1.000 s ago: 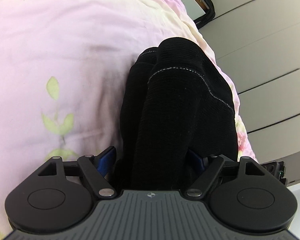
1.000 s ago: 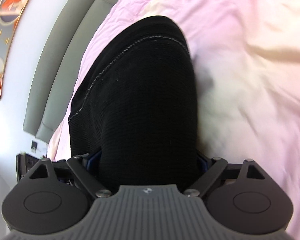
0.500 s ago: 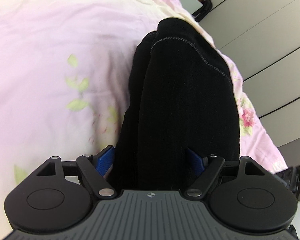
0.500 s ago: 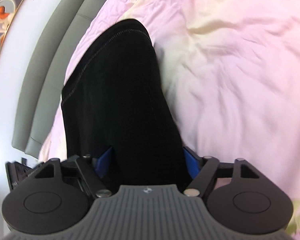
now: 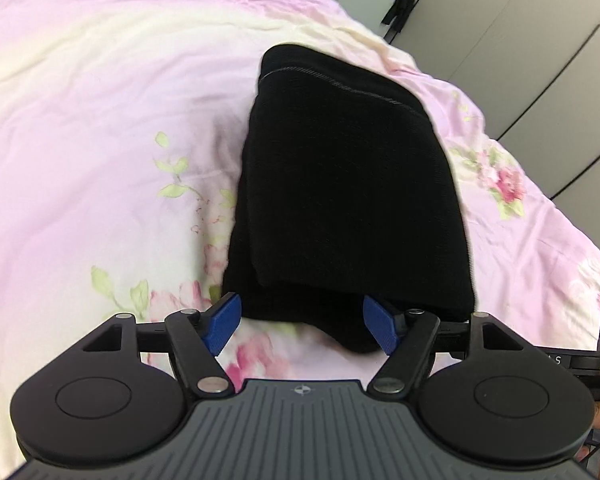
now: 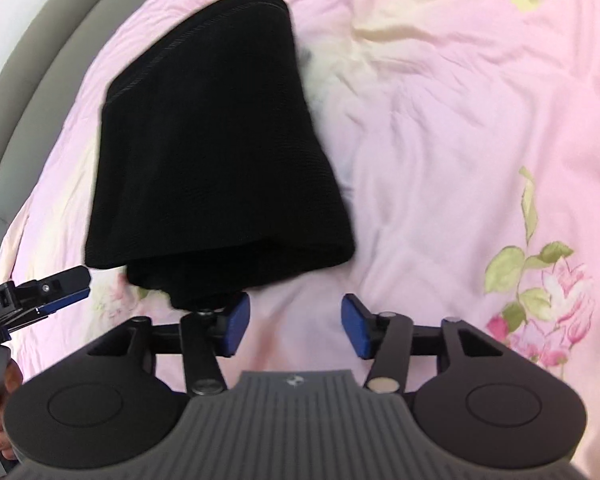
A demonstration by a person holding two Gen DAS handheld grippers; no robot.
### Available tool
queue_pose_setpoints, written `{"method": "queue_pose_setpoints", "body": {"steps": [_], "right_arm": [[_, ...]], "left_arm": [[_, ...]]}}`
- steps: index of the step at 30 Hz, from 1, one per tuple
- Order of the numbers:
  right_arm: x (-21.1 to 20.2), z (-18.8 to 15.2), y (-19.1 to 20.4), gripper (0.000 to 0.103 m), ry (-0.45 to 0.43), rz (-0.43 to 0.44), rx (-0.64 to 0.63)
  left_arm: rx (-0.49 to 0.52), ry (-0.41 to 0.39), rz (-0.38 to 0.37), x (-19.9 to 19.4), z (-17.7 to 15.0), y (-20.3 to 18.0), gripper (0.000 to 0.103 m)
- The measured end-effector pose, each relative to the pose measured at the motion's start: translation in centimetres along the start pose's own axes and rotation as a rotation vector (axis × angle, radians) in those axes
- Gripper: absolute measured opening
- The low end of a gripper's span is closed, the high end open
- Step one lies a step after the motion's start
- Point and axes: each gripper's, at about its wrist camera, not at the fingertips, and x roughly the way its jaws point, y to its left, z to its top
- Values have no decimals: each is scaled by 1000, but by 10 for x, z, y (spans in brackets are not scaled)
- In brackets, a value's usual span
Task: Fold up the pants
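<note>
The black pants [image 5: 348,184] lie folded in a thick bundle on the pink floral bedspread [image 5: 100,120]. My left gripper [image 5: 302,328] is open, its blue pads either side of the bundle's near edge, with a lower fold of cloth just between them. In the right wrist view the pants [image 6: 216,152] lie ahead and to the left. My right gripper [image 6: 294,330] is open and empty over bare bedspread [image 6: 440,140], just right of the bundle's near corner. The left gripper's tip [image 6: 56,288] shows at the left edge there.
A grey padded headboard [image 6: 28,52] runs along the far left in the right wrist view. Grey wardrobe panels [image 5: 520,40] and a dark chair or stand [image 5: 400,4] stand beyond the bed in the left wrist view. The right gripper's body [image 5: 588,356] shows at the right edge.
Both grippers held the pants lifted and have let go. The pants now lie flat on the bed and both grippers have opened and drawn back a little.
</note>
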Motion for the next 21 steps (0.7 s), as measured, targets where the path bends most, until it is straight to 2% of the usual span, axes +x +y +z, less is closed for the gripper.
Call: {"method": "queue_pose_setpoints", "body": {"steps": [4,6,10,15,21], "right_arm": [[-11,-2,36,56,-64,-7,-61],[-26,-7,50,68,-96,-20,-82],[-57,-17,75,77,-146,-68,-112],[-94,-31,101,91,-244,-76,-149],[-131,-53,132,95,-364,-161,-218]], "left_arm": [[43,-47,53,-26,-10,-19,89],[66,-69,98,-42,-14,-28,90],[76,-102,139,-70,-20,-41,91],[75,-151,174,-93,-26,-50,91],[46,-214,188,-117,-38,-56,95]]}}
